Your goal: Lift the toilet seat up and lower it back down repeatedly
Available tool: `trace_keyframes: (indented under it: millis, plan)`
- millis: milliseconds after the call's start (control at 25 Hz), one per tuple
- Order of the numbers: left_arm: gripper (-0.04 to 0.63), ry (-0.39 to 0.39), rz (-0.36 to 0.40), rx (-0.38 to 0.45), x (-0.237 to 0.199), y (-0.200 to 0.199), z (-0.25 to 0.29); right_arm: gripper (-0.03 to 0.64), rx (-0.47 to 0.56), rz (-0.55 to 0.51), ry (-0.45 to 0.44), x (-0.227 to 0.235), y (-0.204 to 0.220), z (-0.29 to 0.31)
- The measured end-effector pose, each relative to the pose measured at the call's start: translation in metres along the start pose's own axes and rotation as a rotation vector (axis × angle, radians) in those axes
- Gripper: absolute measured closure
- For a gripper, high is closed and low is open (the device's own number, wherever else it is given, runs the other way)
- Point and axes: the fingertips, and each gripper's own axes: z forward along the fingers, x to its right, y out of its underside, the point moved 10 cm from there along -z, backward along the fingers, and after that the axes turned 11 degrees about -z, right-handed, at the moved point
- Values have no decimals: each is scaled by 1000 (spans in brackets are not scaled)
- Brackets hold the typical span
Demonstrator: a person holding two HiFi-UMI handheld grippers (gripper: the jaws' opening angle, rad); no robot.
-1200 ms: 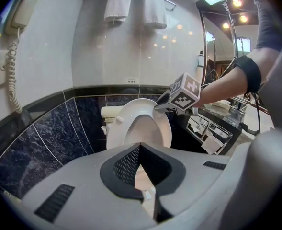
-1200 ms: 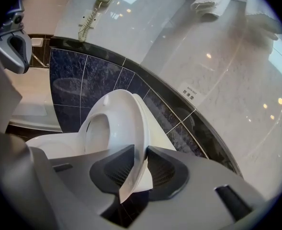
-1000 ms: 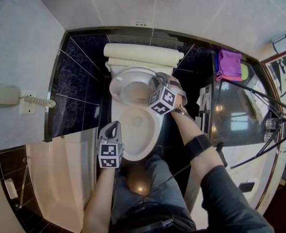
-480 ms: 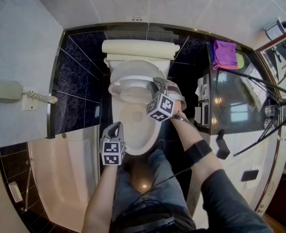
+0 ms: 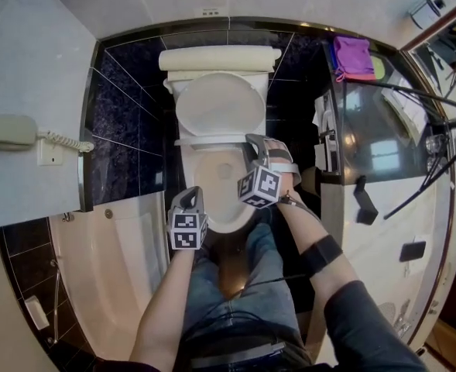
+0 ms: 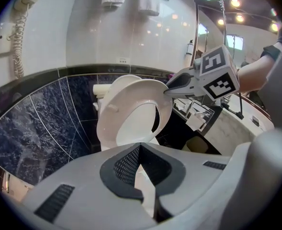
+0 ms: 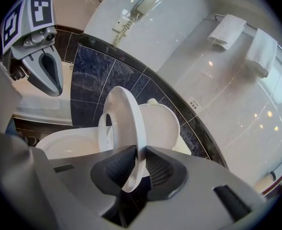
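Wall label (image 5: 208, 12) seems illegible; right gripper (image 7: 137, 166), jaws closing, pinches seat (image 7: 131, 119).

White oval toilet seat (image 7: 129, 119): smooth glossy plastic. Dark blue veined wall tiles (image 6: 40, 128): polished, stone-like. White folded towels (image 7: 227, 32): soft cloth. Right gripper (image 7: 139, 150): matt grey plastic; pads (image 7: 160, 169) black, finely meshed.

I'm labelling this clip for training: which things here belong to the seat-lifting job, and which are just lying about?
Job: toilet seat, toilet bowl, lid.
Just about: wall phone, purple cloth, hanging towels.
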Motion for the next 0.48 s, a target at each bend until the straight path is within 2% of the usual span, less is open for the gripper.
trace_keyframes:
  millis: [240, 480]
  plan:
    - [595, 60, 4, -26, 6, 15, 4, 532, -25, -23, -6, -46, -1, -28]
    - [595, 65, 18, -23, 1, 41, 12, 532, -46, -55, -15, -96, 1, -51]
